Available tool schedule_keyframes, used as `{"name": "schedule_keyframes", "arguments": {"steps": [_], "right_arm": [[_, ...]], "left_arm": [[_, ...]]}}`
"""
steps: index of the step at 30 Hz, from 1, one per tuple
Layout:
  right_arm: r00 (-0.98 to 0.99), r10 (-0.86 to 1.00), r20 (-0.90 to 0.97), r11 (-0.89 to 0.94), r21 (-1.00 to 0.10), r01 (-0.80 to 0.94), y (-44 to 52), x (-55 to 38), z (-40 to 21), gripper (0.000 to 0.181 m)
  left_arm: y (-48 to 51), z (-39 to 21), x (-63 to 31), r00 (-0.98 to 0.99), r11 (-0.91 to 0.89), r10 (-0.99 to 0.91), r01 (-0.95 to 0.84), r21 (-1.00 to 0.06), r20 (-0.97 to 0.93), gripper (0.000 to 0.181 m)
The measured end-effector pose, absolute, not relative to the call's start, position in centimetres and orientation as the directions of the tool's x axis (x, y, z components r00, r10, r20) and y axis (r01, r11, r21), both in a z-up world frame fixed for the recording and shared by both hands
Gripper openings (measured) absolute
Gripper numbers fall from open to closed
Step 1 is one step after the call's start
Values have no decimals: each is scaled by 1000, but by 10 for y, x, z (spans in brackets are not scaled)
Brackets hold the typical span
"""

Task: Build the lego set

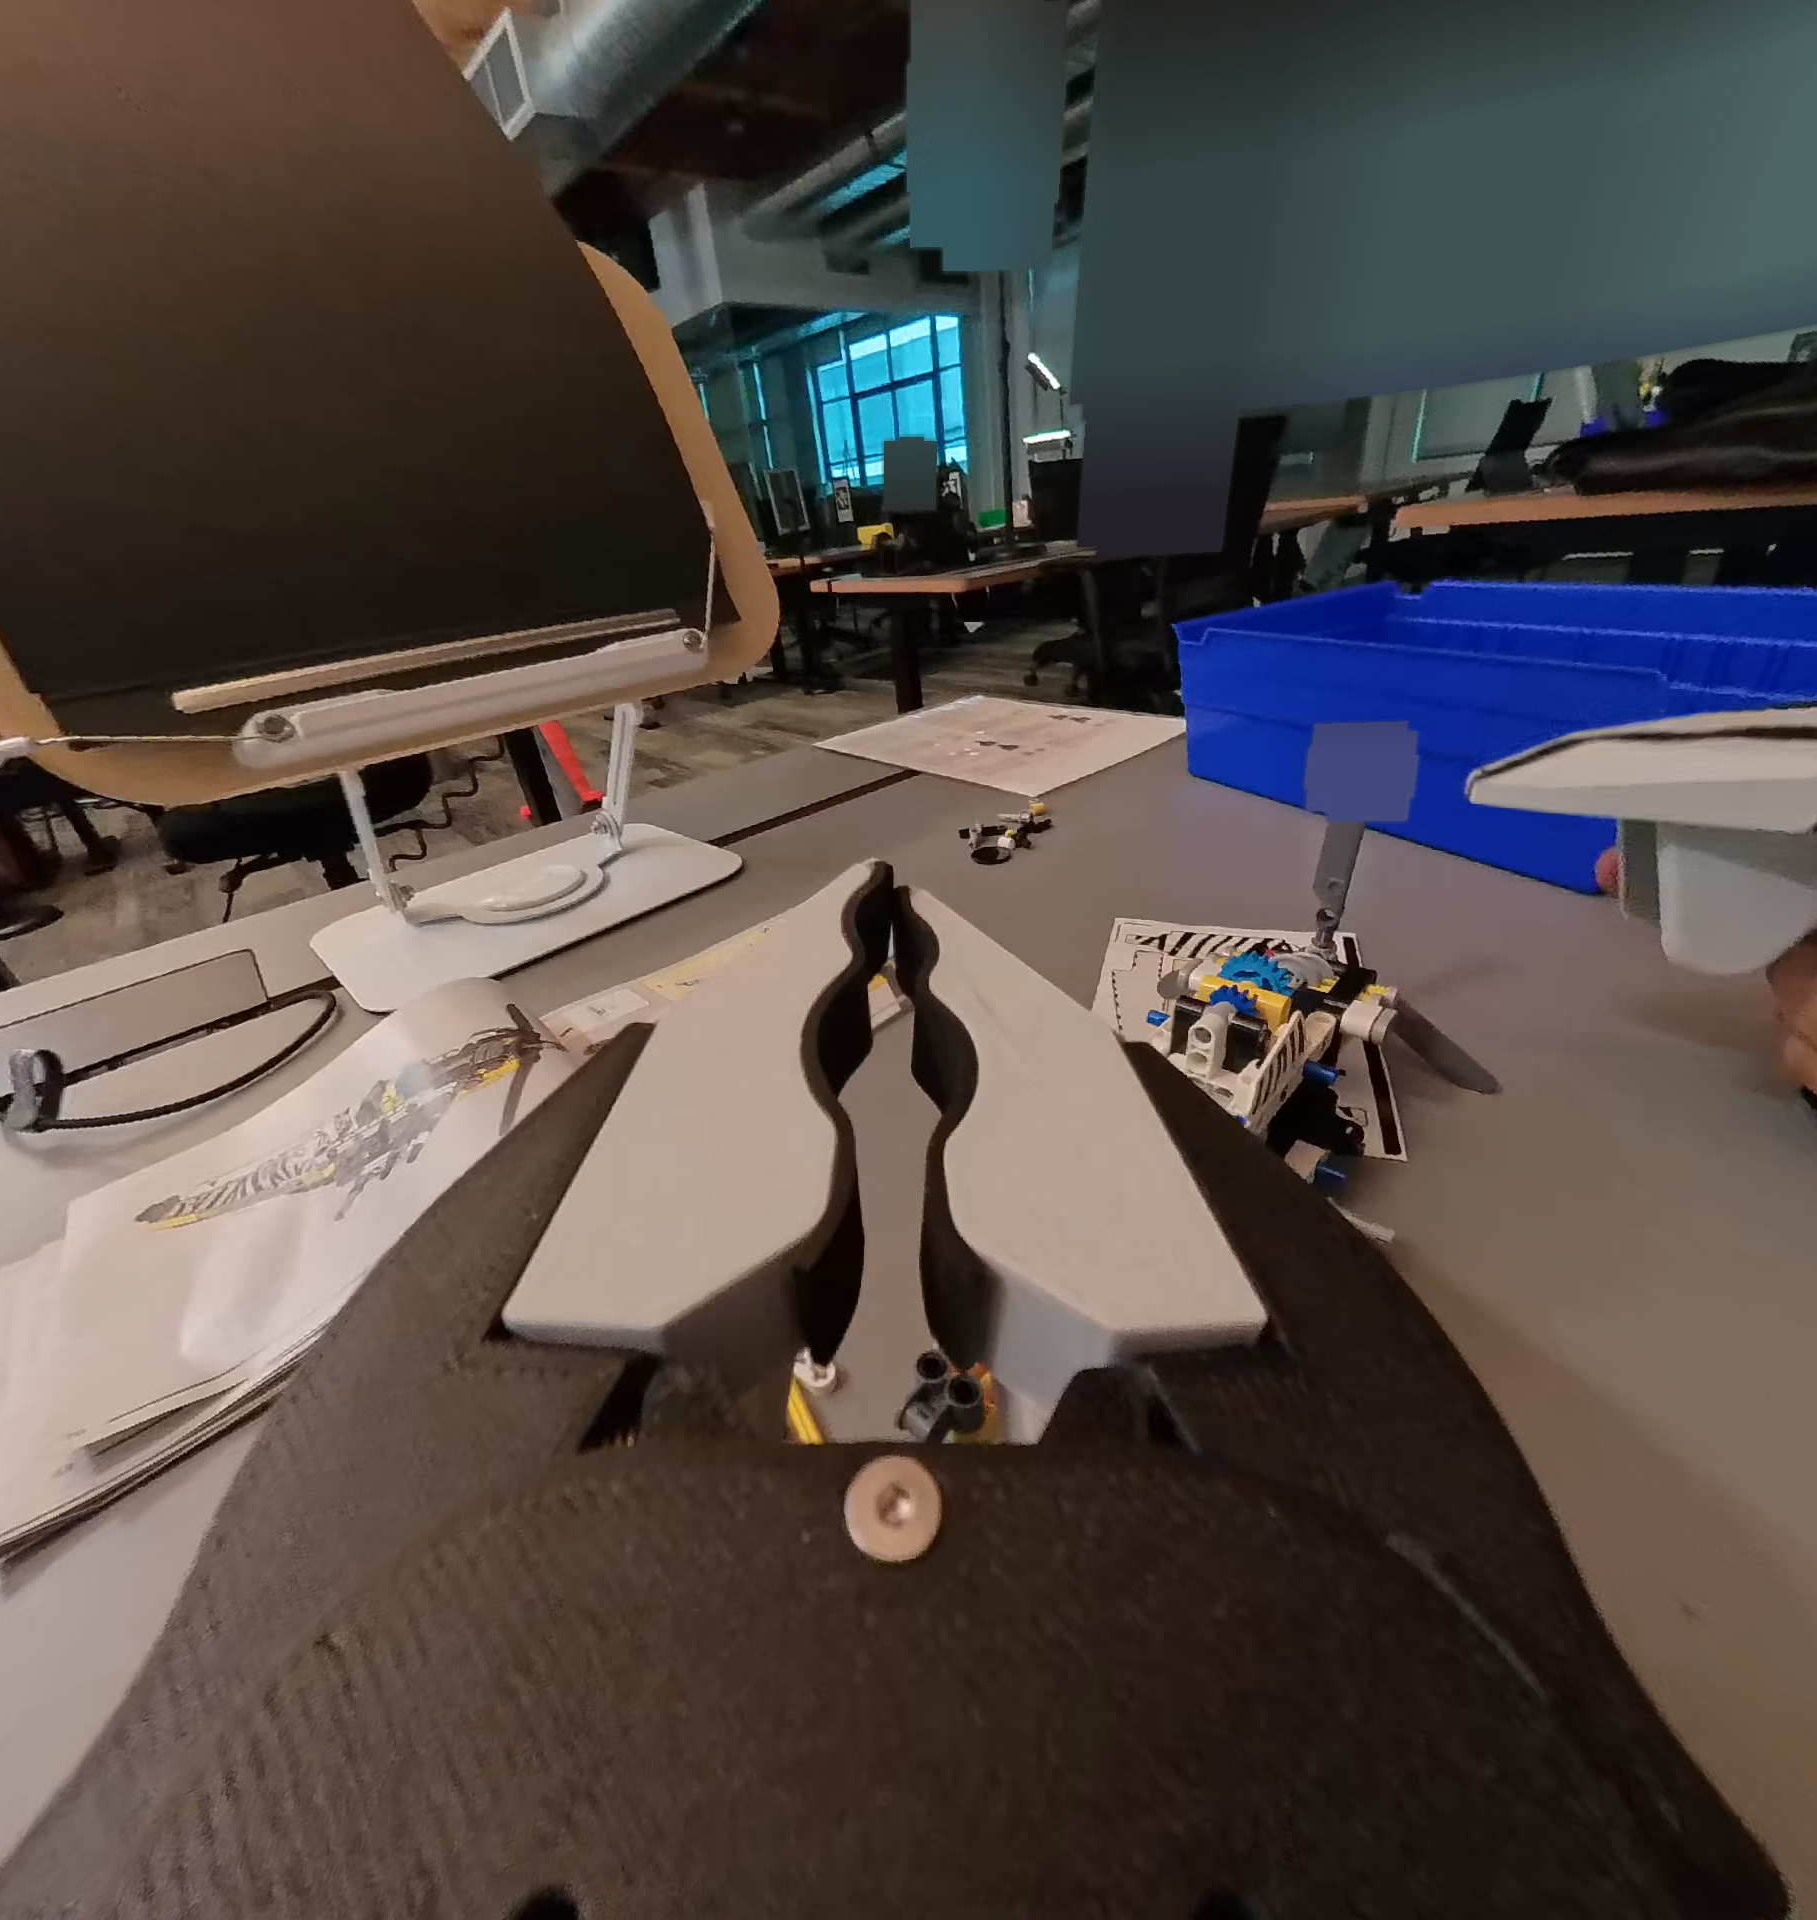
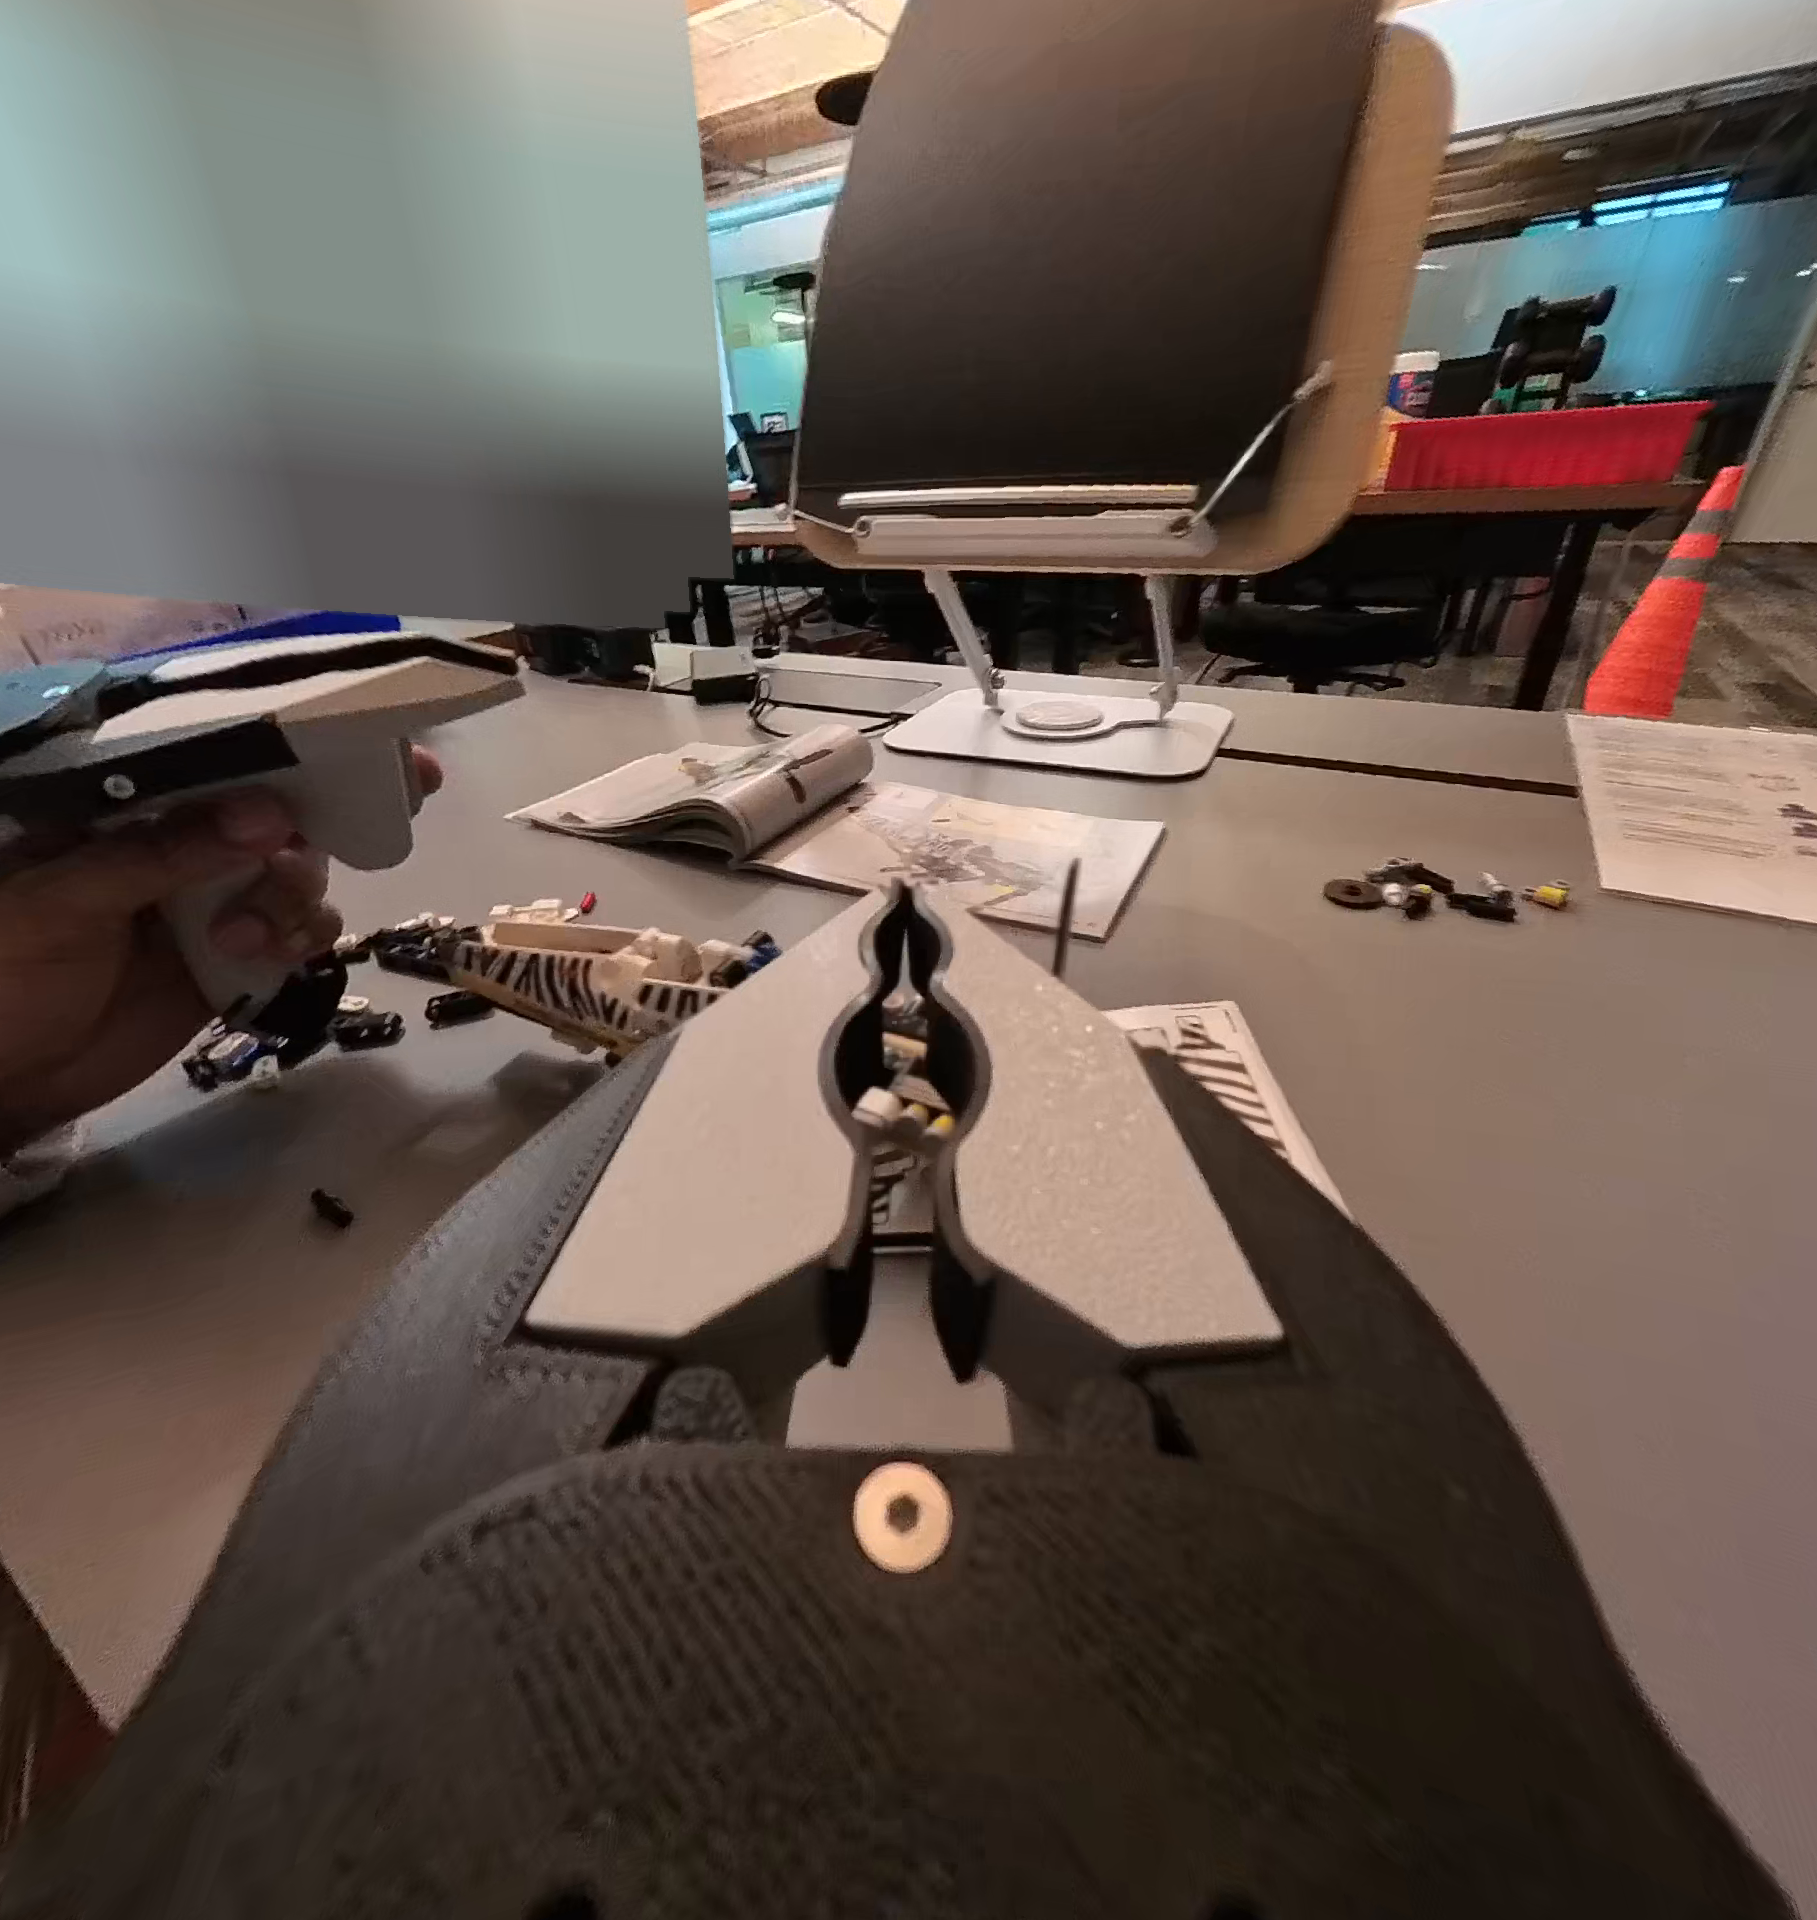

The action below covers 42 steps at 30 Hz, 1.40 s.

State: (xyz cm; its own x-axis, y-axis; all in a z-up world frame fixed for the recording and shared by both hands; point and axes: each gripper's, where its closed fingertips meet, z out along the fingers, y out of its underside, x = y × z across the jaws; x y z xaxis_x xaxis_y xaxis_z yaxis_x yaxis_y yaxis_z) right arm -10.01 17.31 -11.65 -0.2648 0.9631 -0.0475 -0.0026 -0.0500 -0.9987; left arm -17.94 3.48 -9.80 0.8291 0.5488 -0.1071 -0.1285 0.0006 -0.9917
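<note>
My left gripper (image 1: 890, 883) is shut, its tips touching with nothing between them, above the open instruction booklet (image 1: 260, 1195). A small lego assembly (image 1: 1268, 1013) with blue gears, yellow and white parts and a grey blade sits on a striped sticker sheet (image 1: 1132, 966) to its right. My right gripper (image 2: 899, 896) is also shut with nothing between its tips, hovering over that assembly (image 2: 899, 1107), which shows through the gap between the fingers. A zebra-striped lego section (image 2: 571, 982) lies on the table under the left gripper (image 2: 504, 675), among loose black and blue pieces. The right gripper also shows in the left wrist view (image 1: 1486, 784).
A tablet on a white stand (image 1: 312, 416) is at the back. A blue bin (image 1: 1506, 675) stands at the back right. A small pile of loose parts (image 1: 1003, 831) and a printed sheet (image 1: 997, 740) lie beyond. A stray black pin (image 2: 332, 1208) lies on the table. Spacing between my two grippers at the tips: around 15 cm. From the left gripper's tips to the zebra-striped lego section (image 2: 571, 982) is close to 9 cm.
</note>
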Motion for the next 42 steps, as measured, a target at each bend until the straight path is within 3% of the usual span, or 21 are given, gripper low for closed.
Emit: {"name": "schedule_keyframes", "arguments": {"steps": [10, 16, 23, 27, 42], "right_arm": [[-290, 951, 103, 117, -993, 33, 152, -104, -128, 0], [-379, 913, 151, 172, -985, 23, 134, -103, -132, 0], [-432, 881, 192, 223, -974, 23, 122, -101, -136, 0], [-459, 873, 167, 195, -981, 15, 121, -98, -134, 0], [-476, 872, 115, 148, -989, 31, 124, -99, -133, 0]], "left_arm": [[22, -87, -185, 826, 147, 555, 23, -989, 102, 0], [12, -72, -176, 815, 229, 579, -191, -955, -24, 0], [9, -72, -181, 838, 344, 515, -10, -939, 180, 0], [13, -84, -187, 816, 290, 527, 89, -953, 237, 0], [21, -90, -185, 810, 212, 568, 30, -977, 148, 0]]}}
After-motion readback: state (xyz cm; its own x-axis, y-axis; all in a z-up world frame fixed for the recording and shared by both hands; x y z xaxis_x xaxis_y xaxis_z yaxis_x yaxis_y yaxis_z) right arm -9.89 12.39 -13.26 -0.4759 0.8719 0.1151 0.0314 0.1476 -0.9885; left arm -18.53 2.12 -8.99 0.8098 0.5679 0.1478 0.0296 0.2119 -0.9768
